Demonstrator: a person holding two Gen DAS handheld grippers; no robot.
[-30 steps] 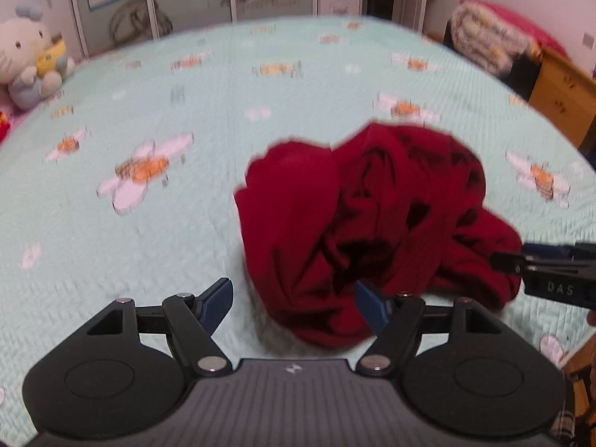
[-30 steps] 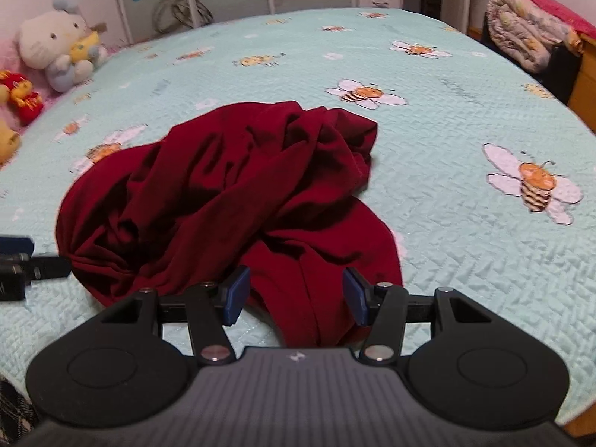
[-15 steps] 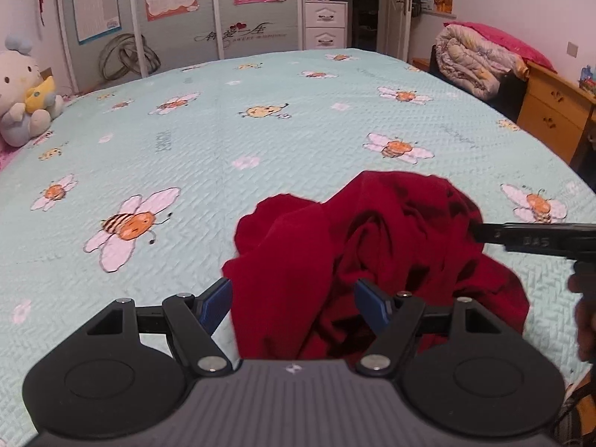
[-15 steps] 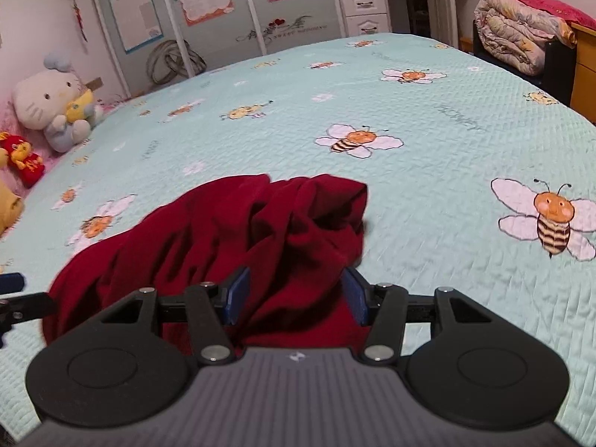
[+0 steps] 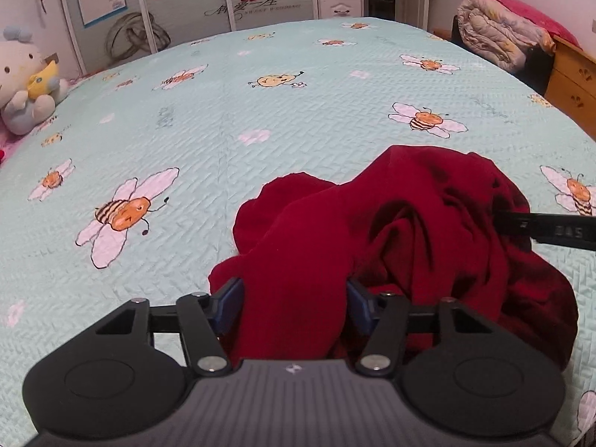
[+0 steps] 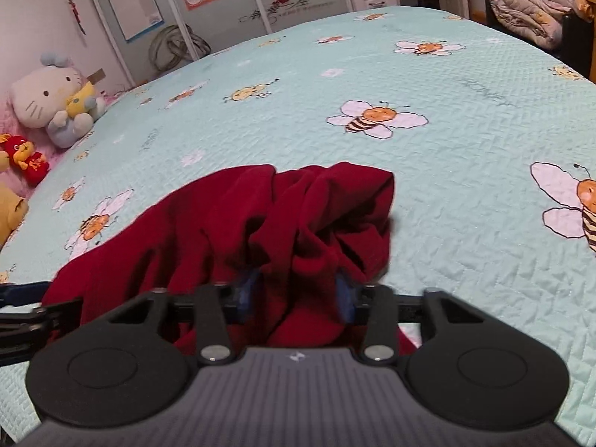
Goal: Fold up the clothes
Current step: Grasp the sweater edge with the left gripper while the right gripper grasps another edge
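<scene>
Dark red fabric: one garment (image 5: pixel 391 238) is counted, lying crumpled on the near part of the bed (image 5: pixel 260 111), on a mint quilted cover printed with bees. No clear long axis can be made out; in the left wrist view the heap is spread roughly left to right, and no collar, sleeve or hem can be told apart, so which way it points cannot be told.

Two tools are counted. A thick fold of the garment is seen between the blue pads of the left tool (image 5: pixel 294 301); the jaws have just been closing and are still fairly wide, and the pads are at the cloth's sides, but a firm pinch cannot be confirmed. The right tool (image 6: pixel 296 292) is blurred at the pads; its jaws have just been closing, with a bunch of red cloth pinched between them.

Three plush toys are seen at the bed's far left: one white cat (image 6: pixel 56 100), one small red-clad (image 6: pixel 26 156), one yellow, cut off by the edge. One bundled quilt (image 5: pixel 495 37) is seen at far right.
</scene>
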